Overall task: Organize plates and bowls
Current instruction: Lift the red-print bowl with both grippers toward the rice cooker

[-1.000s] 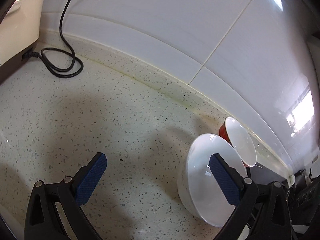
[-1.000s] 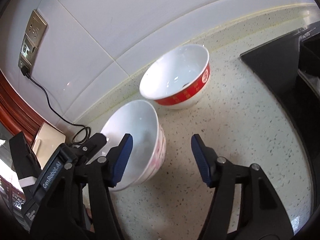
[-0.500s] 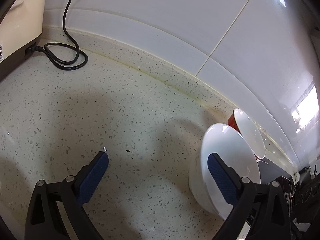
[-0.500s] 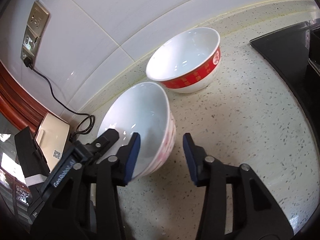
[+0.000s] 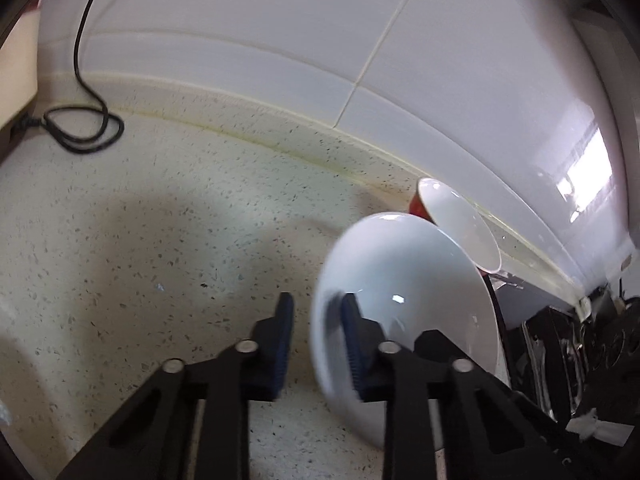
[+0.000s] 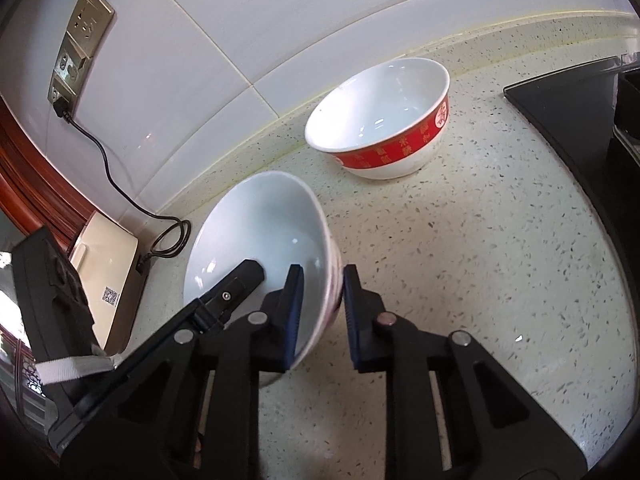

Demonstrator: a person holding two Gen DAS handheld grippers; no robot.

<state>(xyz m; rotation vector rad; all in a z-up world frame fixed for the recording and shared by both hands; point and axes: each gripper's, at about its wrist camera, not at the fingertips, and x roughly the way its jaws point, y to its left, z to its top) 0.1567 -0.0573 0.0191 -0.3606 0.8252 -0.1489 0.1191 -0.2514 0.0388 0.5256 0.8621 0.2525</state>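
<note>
The work surface is a pale speckled stone countertop (image 6: 500, 248) that meets a white tiled wall (image 6: 248, 20) along a raised stone upstand. A metal socket panel (image 6: 80, 46) is set into the tiles, and a black cable (image 5: 82, 80) runs down from it to a loose coil on the counter beside a cream appliance (image 6: 106, 276). Reddish wood trim borders the wall at one side, and a black glass hob (image 6: 576, 104) sits at the other. A white bowl (image 6: 264, 240) rests on the countertop, tilted. The left gripper (image 5: 316, 330) is closing, with the bowl's near rim between its blue pads. The right gripper (image 6: 322, 308) is also closing, straddling the opposite rim, one pad inside and one outside. A red-banded bowl (image 6: 384, 120) stands upright near the upstand, apart from the white bowl.
</note>
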